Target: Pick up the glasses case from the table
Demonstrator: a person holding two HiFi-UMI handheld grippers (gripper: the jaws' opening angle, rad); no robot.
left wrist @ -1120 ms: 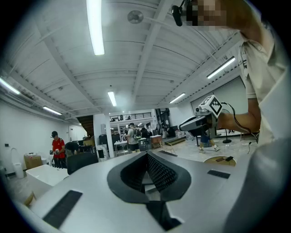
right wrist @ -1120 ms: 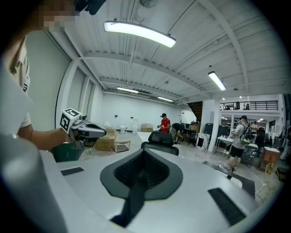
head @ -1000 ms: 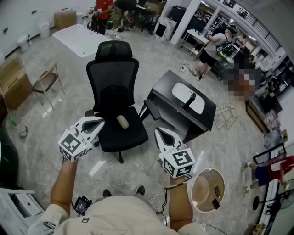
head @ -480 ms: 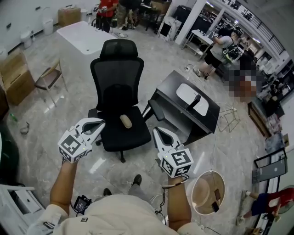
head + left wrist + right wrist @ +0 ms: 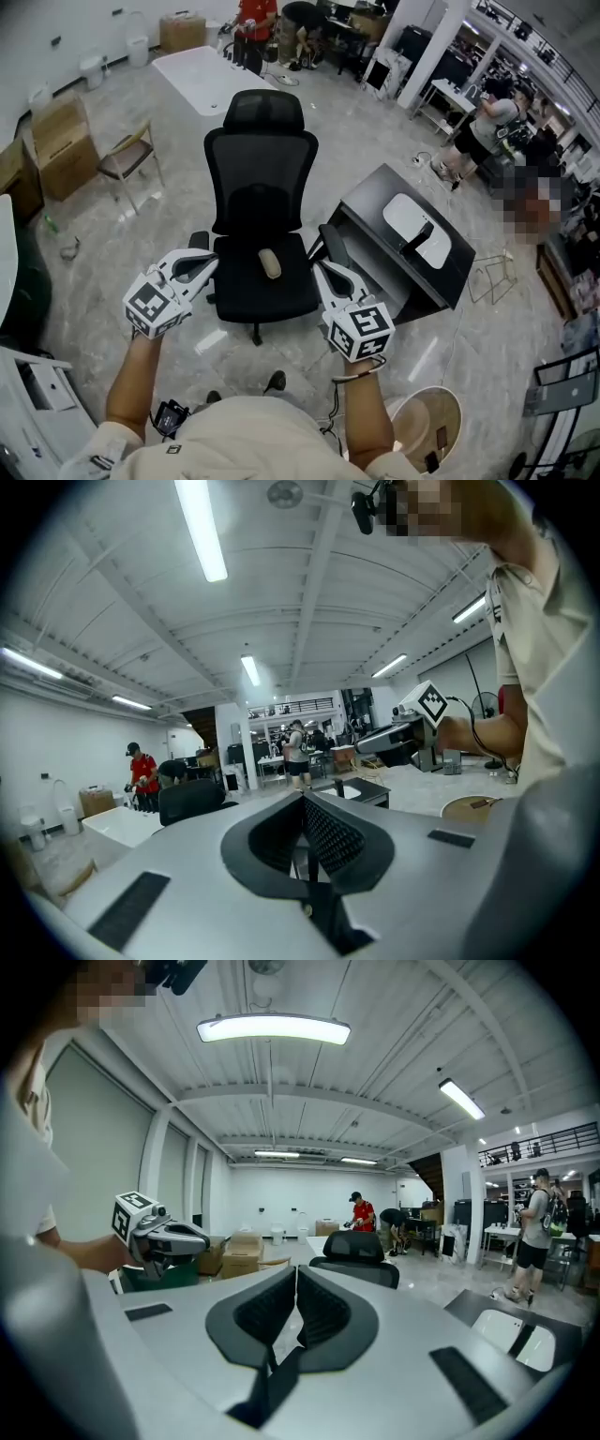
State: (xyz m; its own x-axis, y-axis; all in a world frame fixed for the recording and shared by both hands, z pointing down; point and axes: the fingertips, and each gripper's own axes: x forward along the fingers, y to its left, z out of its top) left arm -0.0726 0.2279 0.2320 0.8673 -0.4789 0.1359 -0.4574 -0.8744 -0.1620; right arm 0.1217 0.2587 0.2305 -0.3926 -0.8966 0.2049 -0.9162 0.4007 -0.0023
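A beige oblong case point(image 5: 270, 263) lies on the seat of a black office chair point(image 5: 262, 202). To the right stands a low black table point(image 5: 375, 220) bearing a white oval pad point(image 5: 417, 230) with a dark item point(image 5: 417, 239) on it. My left gripper point(image 5: 214, 259) hovers left of the chair seat, shut and empty. My right gripper point(image 5: 319, 265) hangs between seat and table, also shut and empty. In the left gripper view the left gripper point(image 5: 303, 797) has its pads together; in the right gripper view the right gripper point(image 5: 296, 1269) does too. Neither touches the case.
Cardboard boxes point(image 5: 61, 145) and a folding chair point(image 5: 127, 155) stand at the left. A white table point(image 5: 202, 75) and several people are at the back. A round beige stool point(image 5: 427, 427) sits at lower right, and a white unit point(image 5: 28, 394) at lower left.
The person has stepped closer to the chair and table, which now sit nearer in the head view. Both grippers were carried forward with them and stay shut.
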